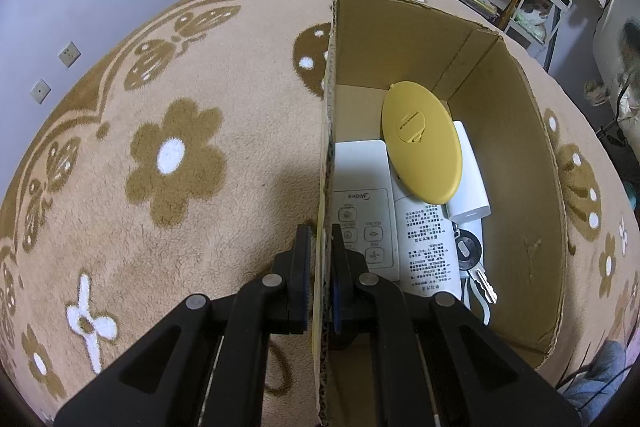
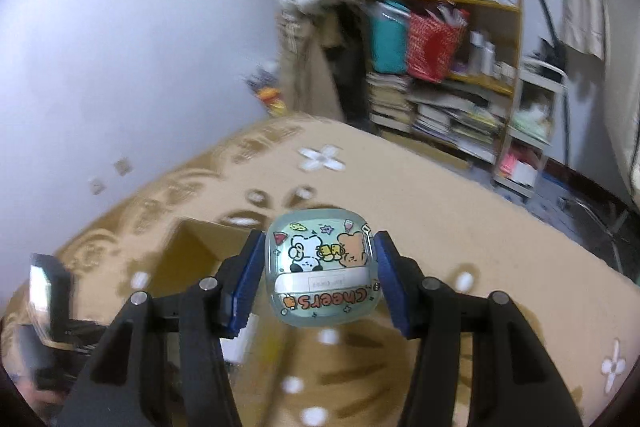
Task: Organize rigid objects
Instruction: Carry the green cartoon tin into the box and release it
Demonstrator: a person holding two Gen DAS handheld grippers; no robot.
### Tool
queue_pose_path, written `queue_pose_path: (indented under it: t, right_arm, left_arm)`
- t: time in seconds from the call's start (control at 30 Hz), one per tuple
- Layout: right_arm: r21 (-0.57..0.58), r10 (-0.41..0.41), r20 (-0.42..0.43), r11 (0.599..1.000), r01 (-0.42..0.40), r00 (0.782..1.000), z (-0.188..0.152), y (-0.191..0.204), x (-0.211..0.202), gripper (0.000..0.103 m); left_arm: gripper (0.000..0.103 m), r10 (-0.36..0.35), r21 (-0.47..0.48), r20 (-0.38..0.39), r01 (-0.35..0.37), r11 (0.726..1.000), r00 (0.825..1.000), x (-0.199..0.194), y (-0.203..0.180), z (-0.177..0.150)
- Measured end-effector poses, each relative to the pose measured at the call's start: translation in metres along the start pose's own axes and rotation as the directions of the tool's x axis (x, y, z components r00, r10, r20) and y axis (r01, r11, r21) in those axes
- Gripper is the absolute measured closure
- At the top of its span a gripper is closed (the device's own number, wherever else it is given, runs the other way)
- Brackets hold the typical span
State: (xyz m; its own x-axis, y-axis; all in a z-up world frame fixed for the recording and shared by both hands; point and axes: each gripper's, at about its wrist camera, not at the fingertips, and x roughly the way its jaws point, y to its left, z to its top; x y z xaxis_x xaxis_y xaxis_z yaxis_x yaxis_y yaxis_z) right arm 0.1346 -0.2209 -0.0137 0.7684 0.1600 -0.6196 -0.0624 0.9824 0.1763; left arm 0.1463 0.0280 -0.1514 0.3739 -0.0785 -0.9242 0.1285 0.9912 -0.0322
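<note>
1. The left gripper point(image 1: 321, 247) is clamped on the near wall of the box point(image 1: 516, 163), one finger outside on the blanket side, the other inside.
2. The box is open-topped brown cardboard with raw corrugated edges, and it stands on a tan blanket point(image 1: 180, 155) patterned with brown flowers and white centres.
3. Inside the box a yellow oval lid point(image 1: 422, 143) with a small round emblem lies tilted on top of the other things.
4. Under and beside the lid lie a white remote point(image 1: 362, 207) marked "Midea" with grey-outlined buttons, a white leaflet point(image 1: 430, 243) of dense black print, and a white block point(image 1: 468, 179) against the right wall.
5. Near the box's front right corner lies a silver key point(image 1: 484, 285), just beside a dark round part.
6. The right gripper point(image 2: 320, 269) is closed on a case point(image 2: 320, 267), its blue pads pressing the case's left and right sides.
7. The case is a rounded square, pale teal and glossy, printed with a white cartoon bear and a brown one, small stickers-like doodles, a white label strip and the orange word "Cheers" seen upside down.
8. The case is held in the air above the blanket; the box point(image 2: 200, 251) shows blurred to its lower left.
9. The right view is motion-blurred, so finer print on the case cannot be read.
</note>
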Motion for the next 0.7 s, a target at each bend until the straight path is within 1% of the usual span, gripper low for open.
queue_pose_path:
  t: [0.1, 0.2, 0.27, 0.33, 0.43, 0.57, 0.7]
  right_arm:
    - [-0.013, 0.072, 0.007, 0.997, -0.072, 0.997, 0.002, 0.025, -0.008, 0.044]
    - [-0.017, 0.141, -0.022, 0.99, -0.142, 0.99, -0.002, 0.046, -0.006, 0.044]
    - [0.023, 0.234, -0.054, 0.972, -0.233, 0.971, -0.007, 0.054, 0.002, 0.044]
    - [0.052, 0.278, -0.09, 0.96, -0.274, 0.957, -0.015, 0.062, 0.014, 0.044]
    - [0.035, 0.262, -0.127, 0.965, -0.259, 0.957, -0.028, 0.071, 0.027, 0.044]
    - [0.034, 0.258, -0.192, 0.966, -0.256, 0.947, -0.045, 0.079, 0.049, 0.044]
    - [0.007, 0.222, -0.236, 0.974, -0.227, 0.946, -0.057, 0.079, 0.062, 0.044]
  left_arm:
    - [0.094, 0.0, -0.001, 0.0, 0.0, 1.0, 1.0, 0.0, 0.0, 0.0]
    - [0.094, -0.005, -0.004, 0.001, 0.005, 1.0, 1.0, 0.0, 0.0, 0.0]
    - [0.094, -0.007, -0.005, 0.001, 0.007, 1.0, 1.0, 0.0, -0.001, -0.001]
    - [0.094, -0.008, -0.005, 0.0, 0.008, 1.0, 1.0, 0.0, -0.001, -0.001]
    - [0.094, -0.01, -0.006, 0.0, 0.01, 1.0, 1.0, 0.0, -0.001, -0.001]
    - [0.094, -0.011, -0.007, -0.001, 0.011, 1.0, 1.0, 0.0, -0.001, -0.001]
    - [0.094, -0.011, -0.007, 0.0, 0.011, 1.0, 1.0, 0.0, -0.001, -0.001]
